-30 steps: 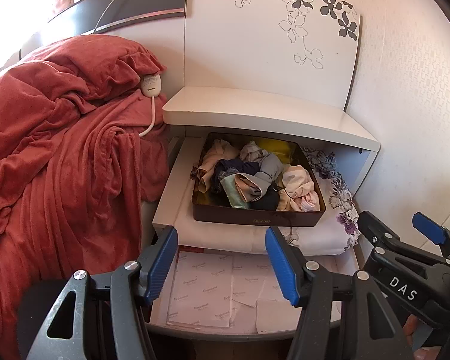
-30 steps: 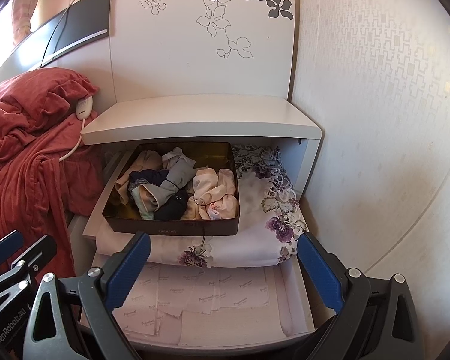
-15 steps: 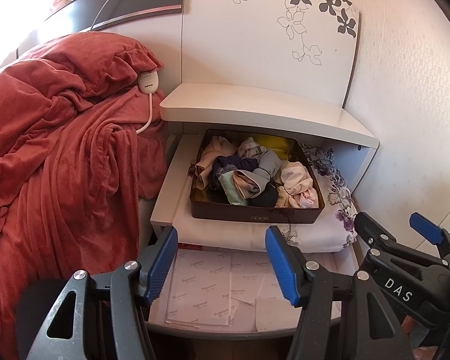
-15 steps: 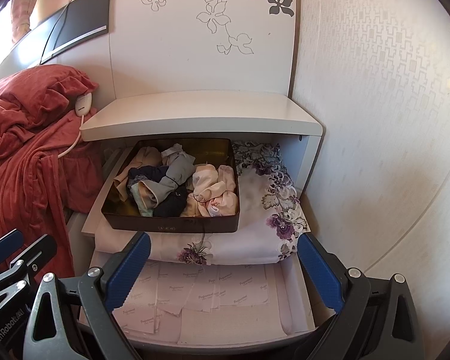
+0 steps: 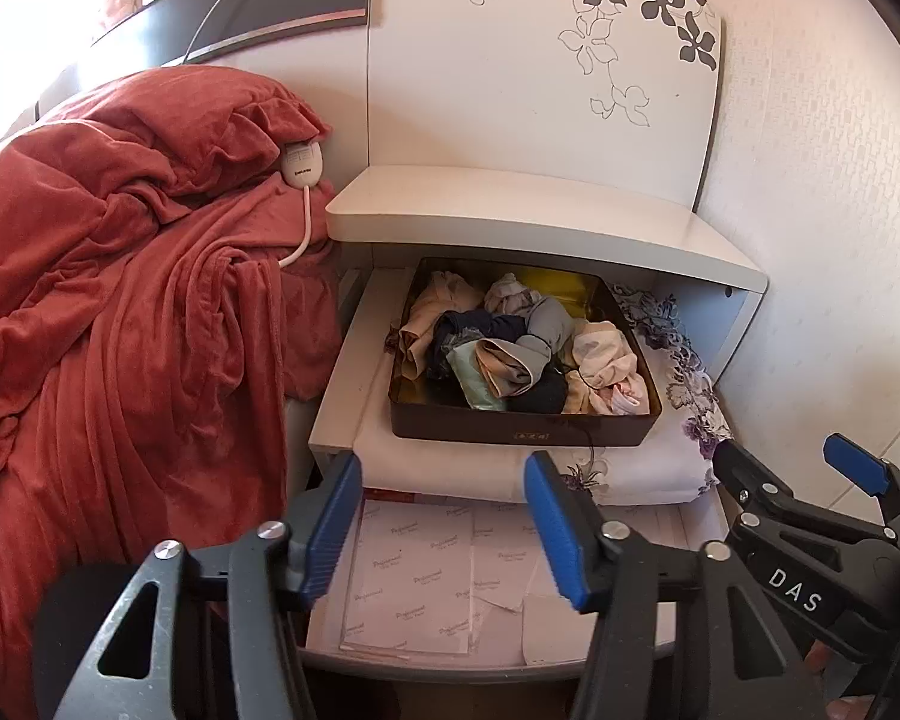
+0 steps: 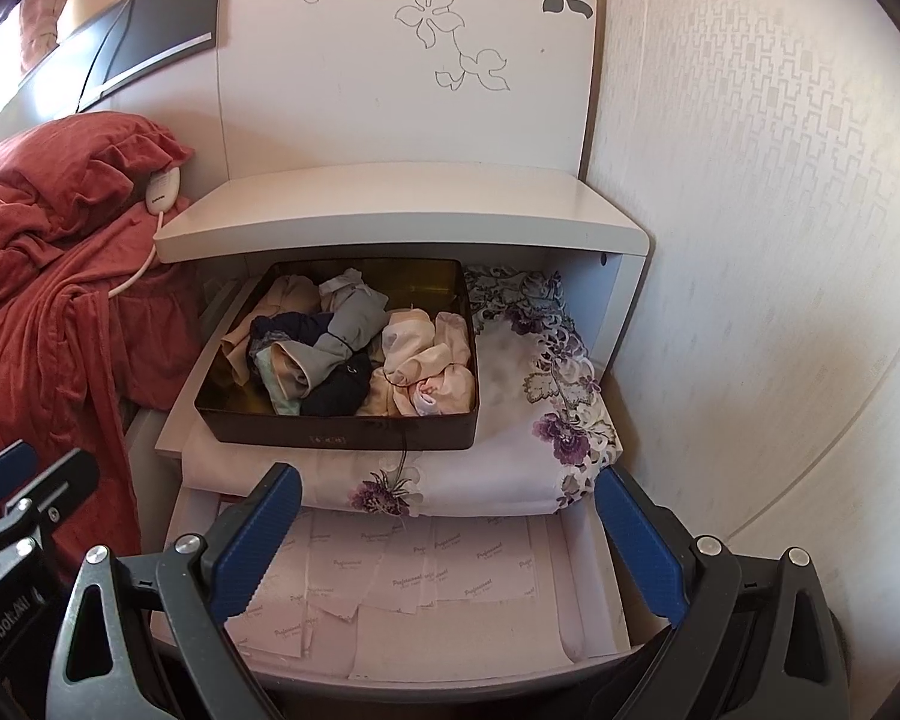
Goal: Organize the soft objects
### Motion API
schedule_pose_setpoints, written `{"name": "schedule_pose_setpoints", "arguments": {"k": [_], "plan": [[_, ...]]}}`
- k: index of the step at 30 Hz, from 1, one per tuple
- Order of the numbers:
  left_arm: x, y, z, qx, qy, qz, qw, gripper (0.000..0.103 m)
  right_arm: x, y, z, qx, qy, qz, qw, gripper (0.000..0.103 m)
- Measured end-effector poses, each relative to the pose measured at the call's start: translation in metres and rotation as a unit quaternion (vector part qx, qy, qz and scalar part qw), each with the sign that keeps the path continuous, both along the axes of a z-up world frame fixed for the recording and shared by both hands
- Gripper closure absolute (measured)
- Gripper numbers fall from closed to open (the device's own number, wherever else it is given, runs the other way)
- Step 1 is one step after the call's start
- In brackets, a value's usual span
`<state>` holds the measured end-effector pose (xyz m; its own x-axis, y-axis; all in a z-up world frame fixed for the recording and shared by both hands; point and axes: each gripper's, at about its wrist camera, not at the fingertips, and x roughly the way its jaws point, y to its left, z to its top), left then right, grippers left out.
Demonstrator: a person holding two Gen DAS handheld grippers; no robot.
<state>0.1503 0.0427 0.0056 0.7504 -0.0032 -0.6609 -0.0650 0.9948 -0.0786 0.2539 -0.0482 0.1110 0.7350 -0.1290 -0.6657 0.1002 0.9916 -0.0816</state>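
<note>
Left gripper [image 5: 441,525] empty, jaws closing on nothing; right gripper [image 6: 447,540] spread wide, also empty, both hanging over the paper-lined drawer [image 6: 450,600]. Beyond them the clothes [image 6: 354,354] lie tangled in the box [image 6: 330,435], itself on a folded floral cloth [image 6: 510,468]. Risk: one pinch drags several knotted pieces, or shoves the box across the cloth.

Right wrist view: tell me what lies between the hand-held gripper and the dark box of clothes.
In the right wrist view, between the right hand-held gripper and the dark box lie the folded floral cloth under the box and the pink printed sheets nearer the gripper.
</note>
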Motion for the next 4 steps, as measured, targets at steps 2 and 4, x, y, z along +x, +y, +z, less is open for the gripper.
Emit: {"name": "schedule_pose_setpoints", "arguments": {"k": [2,4], "plan": [[-0.0002,0.0003,0.0,0.0,-0.002,-0.001,1.0,0.048,0.0005,0.0002,-0.001,-0.001,0.001,0.0,1.0,0.004],[0.0012,0.0008,-0.0012,-0.005,0.003,-0.003,1.0,0.048,0.0006,0.0002,-0.0022,-0.002,0.002,0.001,1.0,0.004]]}}
